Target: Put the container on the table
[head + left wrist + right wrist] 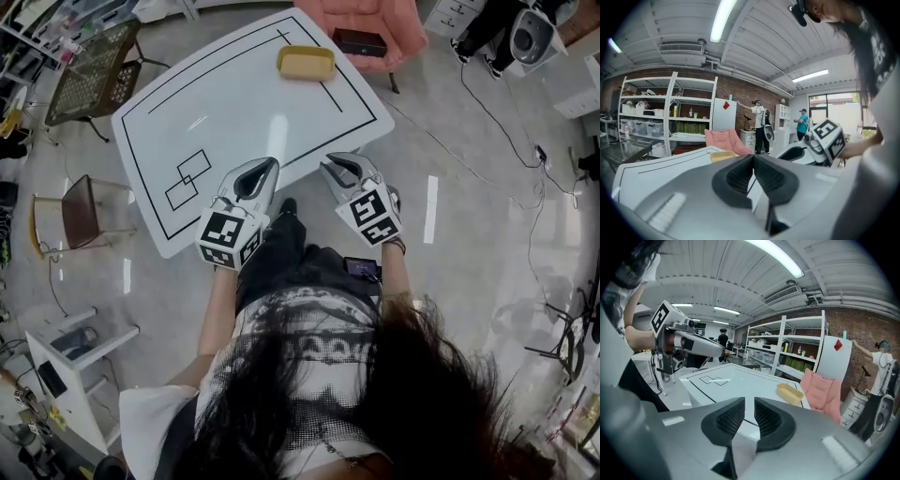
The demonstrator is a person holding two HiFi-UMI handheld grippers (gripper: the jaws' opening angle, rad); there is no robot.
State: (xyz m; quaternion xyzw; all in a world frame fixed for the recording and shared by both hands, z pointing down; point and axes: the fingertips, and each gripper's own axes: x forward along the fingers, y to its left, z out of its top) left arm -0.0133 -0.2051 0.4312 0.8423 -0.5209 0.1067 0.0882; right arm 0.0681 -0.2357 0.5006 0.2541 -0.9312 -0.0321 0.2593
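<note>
A shallow yellow container (pixel 306 62) rests on the white table (pixel 234 103) near its far edge, beside a black line. It also shows as the container (pixel 723 156) in the left gripper view and the container (pixel 789 393) in the right gripper view. My left gripper (pixel 267 165) hovers at the table's near edge, far from the container, and its pads (pixel 740 176) meet at the tip with nothing between them. My right gripper (pixel 330 165) is just off the near edge, its jaws a narrow gap apart and empty (pixel 749 404).
A pink armchair (pixel 370 23) with a dark box (pixel 360 41) stands behind the table. A mesh table (pixel 94 75) and a brown chair (pixel 80 211) stand at the left, a white cart (pixel 75 356) at the lower left. Cables (pixel 506 131) cross the floor on the right. Shelves (pixel 787 352) line the back wall.
</note>
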